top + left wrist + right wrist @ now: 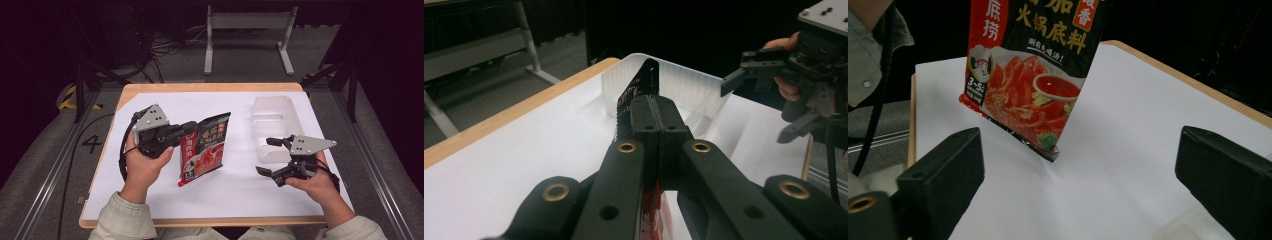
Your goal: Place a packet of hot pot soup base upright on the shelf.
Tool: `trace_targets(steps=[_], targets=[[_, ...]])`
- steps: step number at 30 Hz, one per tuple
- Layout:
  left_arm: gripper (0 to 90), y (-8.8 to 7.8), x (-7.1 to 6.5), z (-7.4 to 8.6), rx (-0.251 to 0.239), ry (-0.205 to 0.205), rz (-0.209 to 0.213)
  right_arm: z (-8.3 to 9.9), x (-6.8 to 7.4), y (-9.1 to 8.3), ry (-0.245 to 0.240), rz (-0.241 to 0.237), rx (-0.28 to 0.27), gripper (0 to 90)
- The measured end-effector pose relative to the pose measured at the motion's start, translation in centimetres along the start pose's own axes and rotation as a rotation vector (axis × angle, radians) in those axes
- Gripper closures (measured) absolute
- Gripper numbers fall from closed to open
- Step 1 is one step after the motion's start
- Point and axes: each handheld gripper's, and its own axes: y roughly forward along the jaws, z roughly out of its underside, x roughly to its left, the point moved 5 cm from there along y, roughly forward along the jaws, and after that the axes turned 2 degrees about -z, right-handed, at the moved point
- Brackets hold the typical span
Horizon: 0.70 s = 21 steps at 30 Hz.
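Note:
A red and black sauce packet (205, 147) with a tomato picture stands tilted on the white table cover, its lower edge touching the surface. My left gripper (191, 131) is shut on the packet's left edge; in the left gripper view the jaws pinch the thin packet (639, 90) edge-on. My right gripper (268, 156) is open and holds nothing, to the right of the packet and just in front of a clear plastic tray (274, 122). The right gripper view looks at the packet's (1030, 75) printed face between its two spread jaws.
The clear tray (684, 85) lies at the right rear of the white cover (165, 200). The wooden table edge (210, 87) borders the cover. A white metal stand (247, 35) and cables sit on the floor beyond the table.

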Motion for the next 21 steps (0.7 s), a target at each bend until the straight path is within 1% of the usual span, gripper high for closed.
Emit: trace_targets(steps=[3,8,12,13,16,18,19,21], targets=[[90.0,0.0,-0.1,-0.1,-0.005,0.007,0.007,-0.6,-0.3,0.7,0.013,-0.004,-0.017,9.1],[90.0,-0.1,-0.6,-0.4,-0.010,0.016,0.029,-1.7,-0.7,2.0,0.020,-0.028,-0.034,10.9],[90.0,-0.2,-1.0,-0.7,-0.018,0.032,0.048,-2.7,-0.7,3.0,0.016,-0.058,-0.039,11.8],[90.0,-0.3,-1.1,-0.7,-0.019,0.026,0.054,-2.9,-0.6,3.2,0.015,-0.068,-0.040,11.8],[90.0,-0.3,-1.3,-0.7,-0.021,0.037,0.063,-3.4,-0.5,3.9,0.013,-0.087,-0.034,11.9],[90.0,-0.4,-1.4,-0.8,-0.023,0.039,0.069,-3.7,-0.5,4.4,0.019,-0.112,-0.033,13.0],[90.0,-0.4,-1.4,-0.8,-0.023,0.044,0.068,-3.7,-0.4,4.7,0.021,-0.130,-0.029,15.7],[90.0,-0.5,-1.6,-0.8,-0.024,0.044,0.075,-3.8,-0.4,5.2,0.016,-0.151,-0.019,16.2]])
